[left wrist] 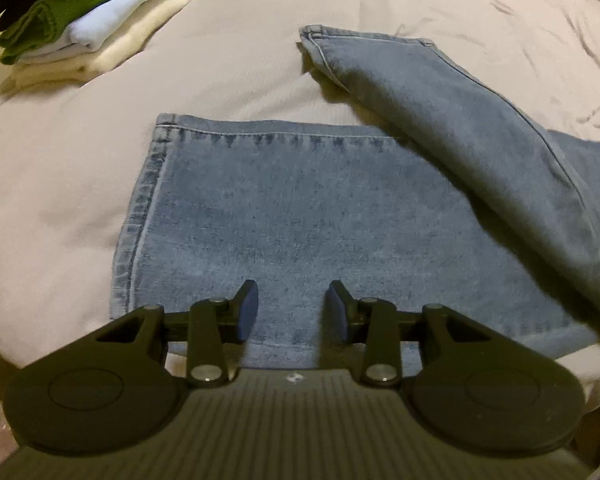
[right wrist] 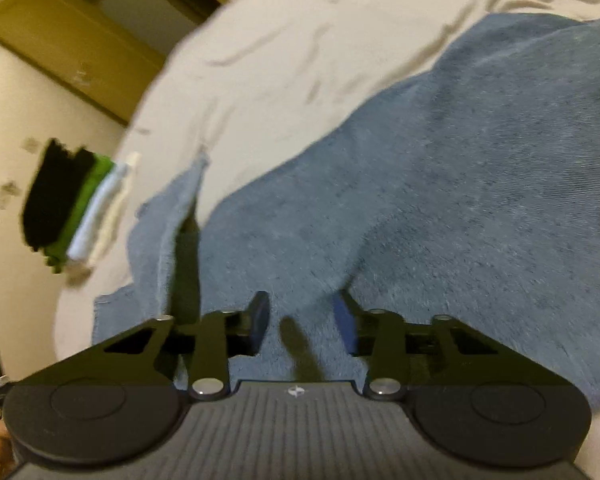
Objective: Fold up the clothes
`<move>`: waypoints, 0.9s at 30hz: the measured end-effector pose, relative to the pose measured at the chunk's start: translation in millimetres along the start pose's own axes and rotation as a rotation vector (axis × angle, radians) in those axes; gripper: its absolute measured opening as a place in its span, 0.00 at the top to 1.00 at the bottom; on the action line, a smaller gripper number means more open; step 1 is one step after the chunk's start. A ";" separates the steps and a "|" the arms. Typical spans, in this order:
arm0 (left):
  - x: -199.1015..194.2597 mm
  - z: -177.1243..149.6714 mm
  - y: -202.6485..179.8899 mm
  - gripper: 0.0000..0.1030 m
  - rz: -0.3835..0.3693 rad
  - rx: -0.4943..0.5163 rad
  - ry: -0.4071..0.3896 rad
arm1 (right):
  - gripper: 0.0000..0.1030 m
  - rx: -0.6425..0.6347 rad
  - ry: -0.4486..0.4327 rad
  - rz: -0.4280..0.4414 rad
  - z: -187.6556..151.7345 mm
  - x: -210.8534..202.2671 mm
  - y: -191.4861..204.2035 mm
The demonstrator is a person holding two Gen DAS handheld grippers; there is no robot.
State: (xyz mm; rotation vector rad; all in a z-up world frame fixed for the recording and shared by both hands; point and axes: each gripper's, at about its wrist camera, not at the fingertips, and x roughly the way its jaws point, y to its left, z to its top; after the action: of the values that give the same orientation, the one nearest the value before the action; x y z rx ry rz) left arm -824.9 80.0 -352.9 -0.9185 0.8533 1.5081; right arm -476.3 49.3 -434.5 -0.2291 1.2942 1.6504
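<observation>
Jeans point(left wrist: 284, 216) lie spread on the beige bedsheet point(left wrist: 80, 128), light blue denim, with 1 leg flat and its hem toward the left, and the other leg point(left wrist: 460, 112) thrown across it at an angle toward the far right. The step in hand looks like the first fold: the 2 legs are not yet laid one on the other. The left tool point(left wrist: 292, 308) hangs over the near edge of the flat leg, jaws parted with only bare denim showing in the gap, gripping nothing. The right tool point(right wrist: 300, 320) sits low over the denim in a blurred view, also parted, and no fabric is pinched. Next, each tool needs to bite an edge, likely hem and upper leg, and the pair must carry it across in step so the seams meet. A stack of folded clothes point(left wrist: 80, 16) waits at the far left.
</observation>
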 end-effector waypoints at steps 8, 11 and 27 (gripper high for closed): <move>-18.0 -42.3 13.4 0.68 -0.059 0.008 -0.175 | 0.73 -0.064 -0.101 0.097 -25.0 -8.3 -12.8; -33.4 -49.2 26.7 0.64 -0.099 -0.010 -0.202 | 0.72 -0.013 -0.065 0.122 -25.9 -10.3 -0.7; -35.1 -45.8 103.7 0.63 0.002 -0.108 -0.220 | 0.72 0.122 0.119 0.330 -5.4 82.3 41.8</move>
State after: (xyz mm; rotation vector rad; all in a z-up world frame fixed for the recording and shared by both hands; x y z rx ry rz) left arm -920.7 11.5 -338.4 -0.8113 0.6185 1.6358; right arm -551.6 94.2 -464.2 -0.0404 1.5833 1.8456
